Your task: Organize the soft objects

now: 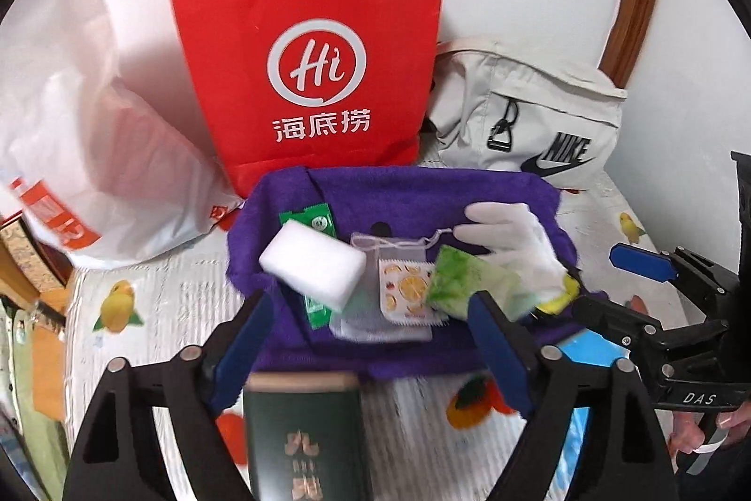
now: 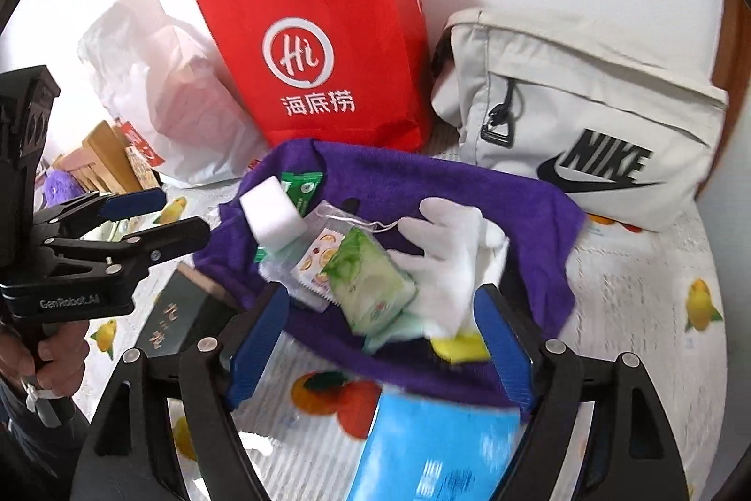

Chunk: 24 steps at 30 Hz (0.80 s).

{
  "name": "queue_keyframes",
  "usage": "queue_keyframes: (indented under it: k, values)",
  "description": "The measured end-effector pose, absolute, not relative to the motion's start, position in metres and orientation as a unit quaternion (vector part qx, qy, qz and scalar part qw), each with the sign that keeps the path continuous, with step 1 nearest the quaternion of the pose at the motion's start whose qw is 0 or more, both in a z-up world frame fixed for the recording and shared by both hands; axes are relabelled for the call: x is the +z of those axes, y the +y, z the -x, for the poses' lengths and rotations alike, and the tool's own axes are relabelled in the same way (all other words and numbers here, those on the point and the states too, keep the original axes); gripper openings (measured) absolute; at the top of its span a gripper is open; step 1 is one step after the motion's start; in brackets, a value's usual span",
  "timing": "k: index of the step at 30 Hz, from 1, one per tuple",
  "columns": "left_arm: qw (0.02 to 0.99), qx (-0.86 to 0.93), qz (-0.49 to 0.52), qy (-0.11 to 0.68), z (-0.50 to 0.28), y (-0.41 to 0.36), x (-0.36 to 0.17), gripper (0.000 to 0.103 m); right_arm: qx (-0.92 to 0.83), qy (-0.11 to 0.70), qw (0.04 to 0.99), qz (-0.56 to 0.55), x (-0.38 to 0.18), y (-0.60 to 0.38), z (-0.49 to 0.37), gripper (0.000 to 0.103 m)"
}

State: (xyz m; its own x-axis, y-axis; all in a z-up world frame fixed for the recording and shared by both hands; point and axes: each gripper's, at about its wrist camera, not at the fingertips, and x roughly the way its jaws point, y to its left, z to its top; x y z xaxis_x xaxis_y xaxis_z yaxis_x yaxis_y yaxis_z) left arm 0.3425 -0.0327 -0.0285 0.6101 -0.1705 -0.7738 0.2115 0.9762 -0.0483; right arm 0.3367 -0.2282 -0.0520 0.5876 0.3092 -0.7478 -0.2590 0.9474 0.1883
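Now both hand-held grippers, left (image 1: 371, 341) and right (image 2: 382, 346), hang open and empty above a purple towel (image 1: 507, 191) on the bed, heaped with a sponge (image 1: 312, 268), glove (image 1: 511, 233) and sachets, probably light, squashy, best pinched by edges.
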Motion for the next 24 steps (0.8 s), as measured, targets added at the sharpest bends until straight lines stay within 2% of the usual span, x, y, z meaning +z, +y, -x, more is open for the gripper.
queue_keyframes:
  k: [7, 24]
  values:
    - [0.912, -0.074, -0.017, 0.404, -0.269, -0.026, -0.004, 0.102, 0.144, 0.397, 0.906, -0.039, -0.029, -0.230, -0.274, 0.098]
    - [0.931, -0.044, -0.013, 0.363, -0.097, -0.018, 0.007, 0.102, 0.063, 0.382, 0.921, -0.036, -0.017, -0.234, -0.112, 0.101]
